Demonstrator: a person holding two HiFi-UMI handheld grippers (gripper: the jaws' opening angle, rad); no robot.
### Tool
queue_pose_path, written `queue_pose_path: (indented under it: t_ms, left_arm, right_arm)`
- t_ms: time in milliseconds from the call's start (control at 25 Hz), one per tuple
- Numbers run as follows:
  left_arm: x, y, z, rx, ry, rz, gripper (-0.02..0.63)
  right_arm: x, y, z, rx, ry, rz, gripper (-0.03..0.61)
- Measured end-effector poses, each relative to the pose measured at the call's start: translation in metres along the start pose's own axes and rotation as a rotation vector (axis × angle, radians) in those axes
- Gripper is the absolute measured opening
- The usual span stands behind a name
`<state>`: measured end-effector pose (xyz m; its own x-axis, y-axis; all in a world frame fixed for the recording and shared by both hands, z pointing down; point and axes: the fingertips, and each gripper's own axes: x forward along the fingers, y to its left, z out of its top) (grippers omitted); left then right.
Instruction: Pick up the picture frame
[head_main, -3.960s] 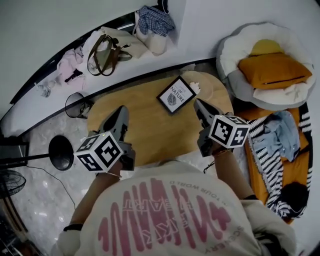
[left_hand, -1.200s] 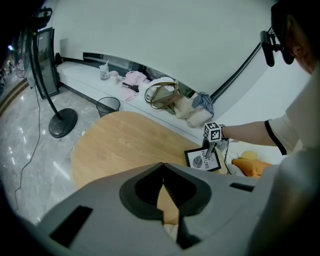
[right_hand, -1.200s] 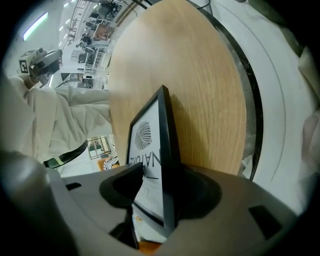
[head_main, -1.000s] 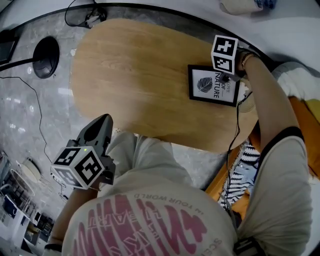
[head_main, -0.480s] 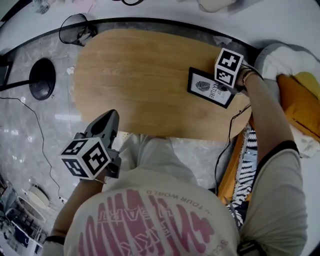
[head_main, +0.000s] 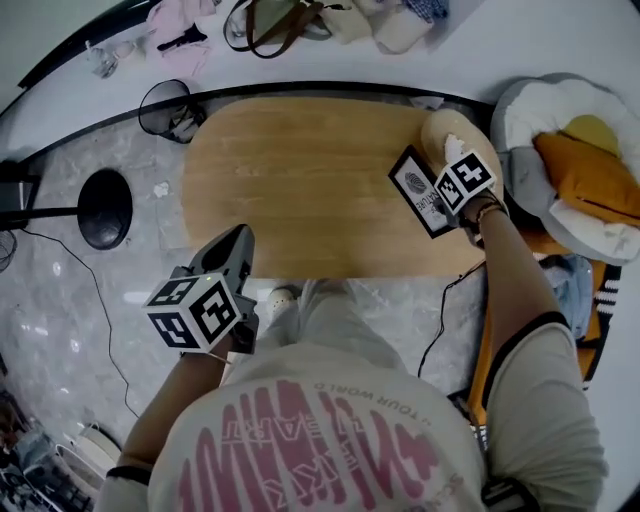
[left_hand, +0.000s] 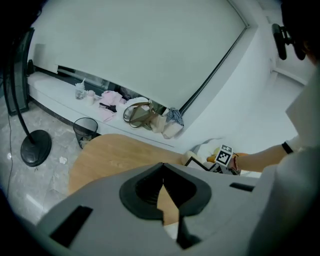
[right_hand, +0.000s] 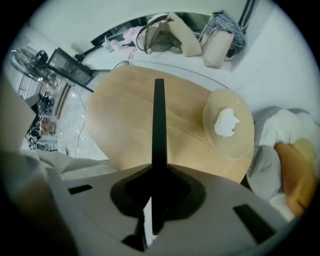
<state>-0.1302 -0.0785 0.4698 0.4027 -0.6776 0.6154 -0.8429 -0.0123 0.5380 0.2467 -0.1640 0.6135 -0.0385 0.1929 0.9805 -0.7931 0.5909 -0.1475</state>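
The black picture frame (head_main: 418, 190) with a white leaf print hangs tilted above the right end of the oval wooden table (head_main: 300, 180). My right gripper (head_main: 447, 200) is shut on its right edge. In the right gripper view the frame (right_hand: 159, 125) shows edge-on as a thin black bar that runs up from the pinched jaws of the right gripper (right_hand: 159, 167). My left gripper (head_main: 240, 238) hovers at the table's front edge, shut with nothing in it; in its own view the tips of the left gripper (left_hand: 162, 164) meet. That view also shows the frame (left_hand: 196, 162) far off.
A round wooden tray (head_main: 450, 135) with crumpled white paper sits on the table's right end, just behind the frame. A wire wastebasket (head_main: 165, 110) and a black lamp base (head_main: 105, 208) stand on the floor to the left. A cushioned bed (head_main: 560, 150) lies to the right, and bags (head_main: 290, 20) rest on the sill.
The right gripper closed on the frame's right edge and raised it off the table, tilting it onto its edge. The left gripper rose a little by the front edge.
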Motion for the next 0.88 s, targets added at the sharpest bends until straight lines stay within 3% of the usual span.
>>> queue_pose_path:
  t_ms: [240,880]
  left_arm:
    - [-0.046,-0.01,0.018,0.032,-0.085,-0.048,0.003]
    - [-0.107,-0.056,0.055,0.135,-0.244,-0.155,0.003]
  right_arm:
    - [-0.025,0.055,-0.031,0.077,-0.175,-0.06,0.031]
    - [-0.083,0.15,-0.073,0.347,-0.572,-0.041,0.031]
